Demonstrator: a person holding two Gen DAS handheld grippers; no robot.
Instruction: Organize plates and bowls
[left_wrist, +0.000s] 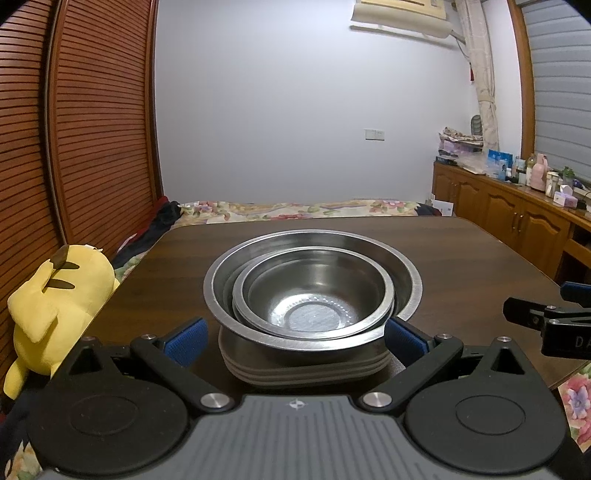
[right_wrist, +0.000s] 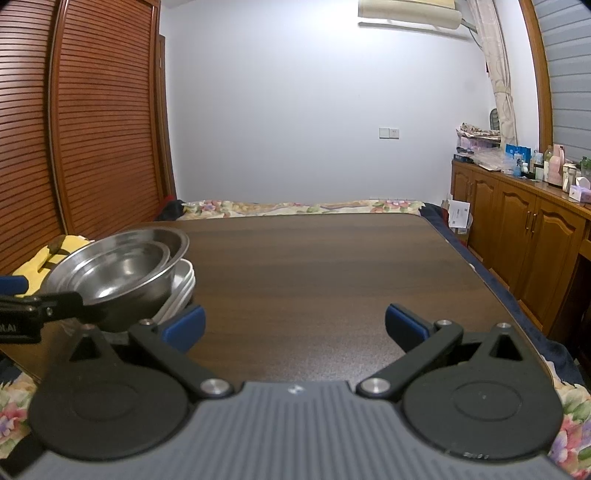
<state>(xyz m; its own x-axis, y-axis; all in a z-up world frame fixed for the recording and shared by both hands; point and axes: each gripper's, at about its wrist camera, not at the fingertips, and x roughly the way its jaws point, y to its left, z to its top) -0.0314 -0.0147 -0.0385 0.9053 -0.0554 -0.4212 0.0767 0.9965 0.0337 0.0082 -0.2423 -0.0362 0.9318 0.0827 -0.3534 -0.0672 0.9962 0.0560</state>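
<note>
Jaws apart on both, left gripper (left_wrist: 295, 334) flanks plates (left_wrist: 306, 369) — nested bowls (left_wrist: 312, 291) atop, right gripper (right_wrist: 294, 325) over bare table (right_wrist: 314, 266).

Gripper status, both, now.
Left gripper: open, its blue pads either side of the nested steel bowls, gripping nothing.
Right gripper: open, empty, over the dark wooden table.

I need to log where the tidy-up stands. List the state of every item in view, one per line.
Small steel bowl: upright, empty, nested in the large bowl.
Large steel bowl: upright, resting on the plates.
Plate stack: stacked on the table, under the bowls.
Left gripper: open, fingers flanking the stack.
Right gripper: open, holding nothing, over bare table.
</note>
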